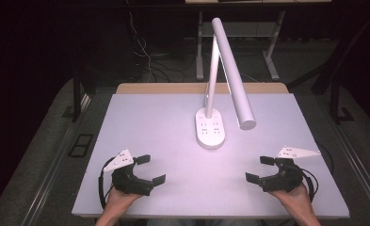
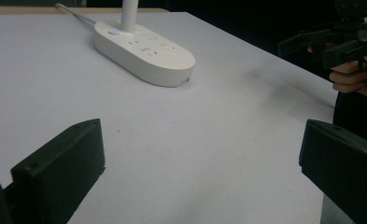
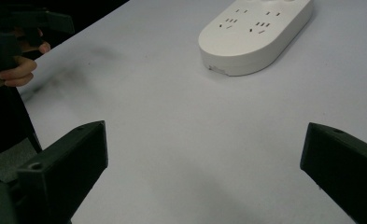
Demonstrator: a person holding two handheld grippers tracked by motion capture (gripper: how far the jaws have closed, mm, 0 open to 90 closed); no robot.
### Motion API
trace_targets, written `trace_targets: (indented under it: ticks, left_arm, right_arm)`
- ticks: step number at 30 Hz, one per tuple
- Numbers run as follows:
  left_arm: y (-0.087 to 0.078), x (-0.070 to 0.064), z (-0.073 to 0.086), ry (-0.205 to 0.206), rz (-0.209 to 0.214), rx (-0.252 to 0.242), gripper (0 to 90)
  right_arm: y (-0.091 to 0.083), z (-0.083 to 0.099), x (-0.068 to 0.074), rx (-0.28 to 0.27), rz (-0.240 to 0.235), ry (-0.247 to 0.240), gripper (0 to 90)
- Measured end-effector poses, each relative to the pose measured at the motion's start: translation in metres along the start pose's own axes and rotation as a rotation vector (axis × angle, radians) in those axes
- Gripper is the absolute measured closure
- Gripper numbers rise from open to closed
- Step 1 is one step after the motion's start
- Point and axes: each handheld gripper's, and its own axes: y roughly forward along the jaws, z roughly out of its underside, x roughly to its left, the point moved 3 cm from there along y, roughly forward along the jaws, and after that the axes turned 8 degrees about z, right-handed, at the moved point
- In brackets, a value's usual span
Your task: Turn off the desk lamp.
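One white desk lamp (image 1: 211, 127) stands at the middle of the pale tabletop (image 1: 149, 122), its oval base flat and its long head angled down to the right. Two tongs wait near the front edge, well apart from it: the left tongs (image 1: 149, 169) and the right tongs (image 1: 260, 168), jaws spread wide and holding nothing, apparently poised either side so each can reach the lamp.

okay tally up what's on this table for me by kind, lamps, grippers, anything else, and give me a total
Desk lamp: 1, white, standing on the table, with sockets in its base.
Grippers: 2, the left gripper and the right gripper, both black, jaws apart, each held in a hand.
Total: 3.
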Motion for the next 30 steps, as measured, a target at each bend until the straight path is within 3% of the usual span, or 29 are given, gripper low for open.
trace_targets:
  ticks: [22, 30]
  left_arm:
    - [-0.0004, -0.0002, 0.0002, 0.002, 0.005, 0.001, 0.0]
    - [0.0001, -0.0002, 0.0003, -0.001, 0.005, 0.003, 0.0]
  right_arm:
    - [-0.002, -0.0001, -0.0038, 0.022, 0.012, 0.008, 0.8]
    - [-0.0027, -0.0007, -0.0018, 0.027, -0.006, 0.019, 0.8]
